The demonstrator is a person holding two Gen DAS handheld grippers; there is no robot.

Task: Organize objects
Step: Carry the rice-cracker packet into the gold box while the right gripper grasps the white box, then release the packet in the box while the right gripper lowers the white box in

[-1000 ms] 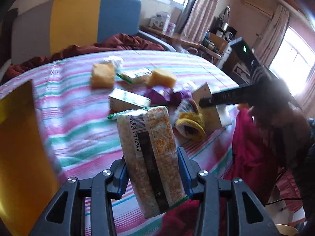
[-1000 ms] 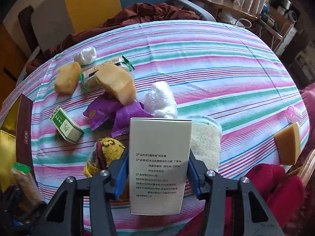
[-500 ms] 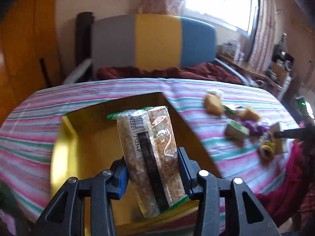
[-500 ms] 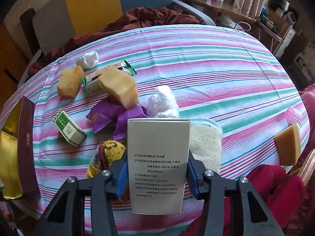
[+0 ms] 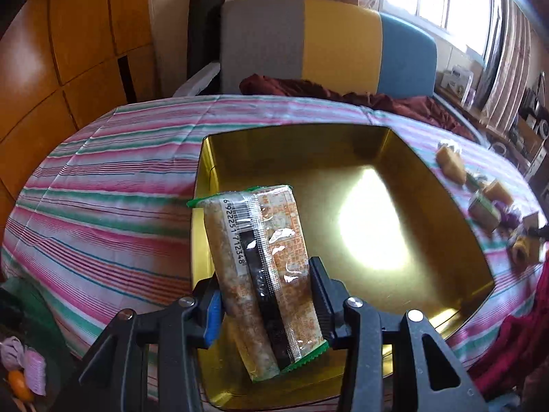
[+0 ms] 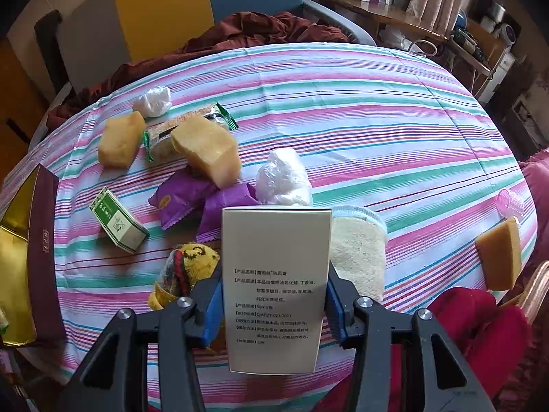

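My left gripper (image 5: 266, 300) is shut on a snack bar packet (image 5: 264, 267) in clear wrap with green ends, held above the near left part of an open gold box (image 5: 429, 213) on the striped tablecloth. My right gripper (image 6: 272, 304) is shut on a white carton (image 6: 274, 285) with black print, held upright above the table's near edge. The gold box shows at the left edge of the right wrist view (image 6: 20, 247).
On the cloth lie yellow sponges (image 6: 120, 139), a second snack packet (image 6: 164, 132), purple wrappers (image 6: 192, 195), a green and white small box (image 6: 118, 221), white plastic bundles (image 6: 283, 178), a beige cloth (image 6: 358, 254) and a yellow knit item (image 6: 187, 271). A chair (image 5: 326, 44) stands behind.
My left gripper has swung left with the snack packet, from over the scattered items to above the gold box. My right gripper has held nearly still with the carton.
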